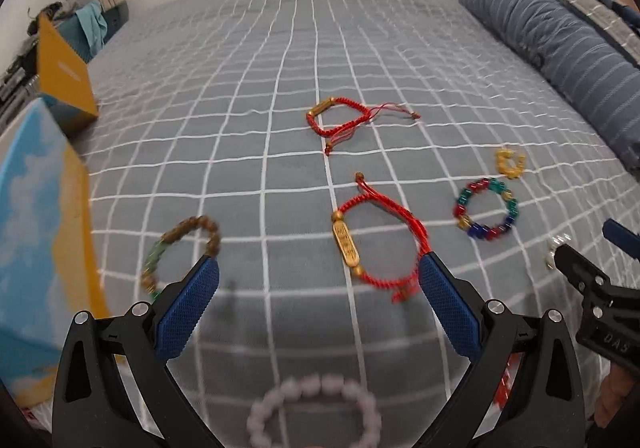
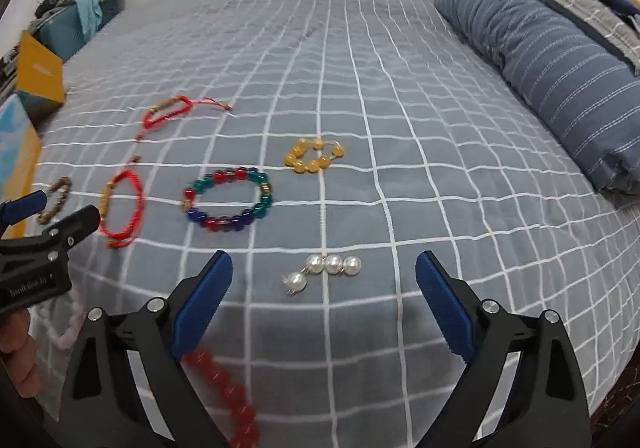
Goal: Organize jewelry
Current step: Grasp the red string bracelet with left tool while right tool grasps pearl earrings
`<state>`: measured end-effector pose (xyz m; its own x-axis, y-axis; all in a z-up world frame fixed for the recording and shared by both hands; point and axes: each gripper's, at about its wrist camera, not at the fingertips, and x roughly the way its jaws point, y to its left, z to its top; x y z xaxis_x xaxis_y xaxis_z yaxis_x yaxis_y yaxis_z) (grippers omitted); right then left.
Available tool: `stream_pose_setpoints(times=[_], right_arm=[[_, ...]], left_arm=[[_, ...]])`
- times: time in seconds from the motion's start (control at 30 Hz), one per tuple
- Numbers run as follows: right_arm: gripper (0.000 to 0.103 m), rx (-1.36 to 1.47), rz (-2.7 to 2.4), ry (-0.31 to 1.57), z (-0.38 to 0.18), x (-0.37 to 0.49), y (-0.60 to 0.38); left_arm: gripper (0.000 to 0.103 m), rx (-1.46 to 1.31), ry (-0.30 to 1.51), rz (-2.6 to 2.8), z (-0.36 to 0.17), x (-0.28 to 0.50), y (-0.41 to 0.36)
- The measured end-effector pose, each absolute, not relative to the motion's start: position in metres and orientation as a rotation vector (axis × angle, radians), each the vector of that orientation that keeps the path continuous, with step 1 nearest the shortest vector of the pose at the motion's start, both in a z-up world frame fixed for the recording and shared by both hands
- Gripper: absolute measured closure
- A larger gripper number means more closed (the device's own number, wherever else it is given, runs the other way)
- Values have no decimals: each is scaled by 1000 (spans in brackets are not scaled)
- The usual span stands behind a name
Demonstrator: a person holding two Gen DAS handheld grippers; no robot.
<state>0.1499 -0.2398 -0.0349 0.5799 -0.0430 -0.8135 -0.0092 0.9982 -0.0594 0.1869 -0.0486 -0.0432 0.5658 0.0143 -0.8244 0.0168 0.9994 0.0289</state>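
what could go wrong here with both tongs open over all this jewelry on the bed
1. The pearl piece is small and lies on the soft checked bedspread; the open right tongs may pinch fabric or push it aside.
2. The left tongs have one pad beside the red cord bracelet; its loose cord ends could snag and drag.
3. The two tongs work close together and could collide.
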Motion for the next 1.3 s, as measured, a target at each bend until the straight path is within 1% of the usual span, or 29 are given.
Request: stream_pose_setpoints(times=[0.17,0.2,0.3,0.33,0.37,0.4,0.47,0.5,0.53,0.57,0.6,0.63,0.67,0.7,0.73,0.77,0.8,0.97,1.0,1.03,1.3], right_arm=[[19,-22,-39,991,-53,168,-249],[21,-20,-35,1000,-57,170,-250],[26,-18,-24,1022,-63,173,-249],[27,-14,-19,1026,-65,173,-248],[29,-12,-17,1027,-66,173,-248],[32,-12,-12,1028,-66,173,-247],[37,-14,3,1031,-67,173,-246],[41,-17,8,1031,-67,173,-245],[43,-18,16,1031,-66,173,-244],[47,-18,21,1031,-66,173,-243],[52,-16,26,1032,-66,173,-243],[54,-14,28,1032,-66,173,-242],[61,-11,31,1033,-66,172,-242],[70,-7,35,1034,-66,172,-242],[71,-2,40,1037,-66,172,-242],[78,3,43,1038,-66,171,-243],[86,7,50,1040,-66,171,-243],[87,12,55,1044,-62,170,-243],[91,10,56,1042,-61,170,-243],[92,11,59,1041,-60,169,-243],[92,4,55,1020,-51,166,-241]], left_arm=[[6,23,1024,-4,-62,207,-50],[7,18,1028,-6,-65,209,-51],[11,19,1036,-16,-69,211,-53],[14,21,1038,-21,-70,211,-54],[20,22,1041,-30,-69,212,-55],[23,25,1046,-43,-69,212,-56],[35,17,1050,-63,-67,211,-57],[38,15,1051,-67,-66,211,-57],[45,11,1053,-73,-65,210,-58],[52,9,1053,-76,-65,210,-58],[56,7,1055,-80,-65,210,-58],[64,5,1056,-84,-64,210,-58],[72,2,1057,-87,-63,209,-57],[76,3,1059,-87,-63,209,-58],[87,7,1061,-89,-63,208,-59],[95,10,1062,-90,-62,209,-59],[95,13,1063,-92,-62,207,-59],[95,12,1062,-106,-58,201,-58],[95,11,1060,-108,-58,200,-58],[95,10,1056,-111,-57,199,-58],[95,7,1046,-109,-46,198,-59]])
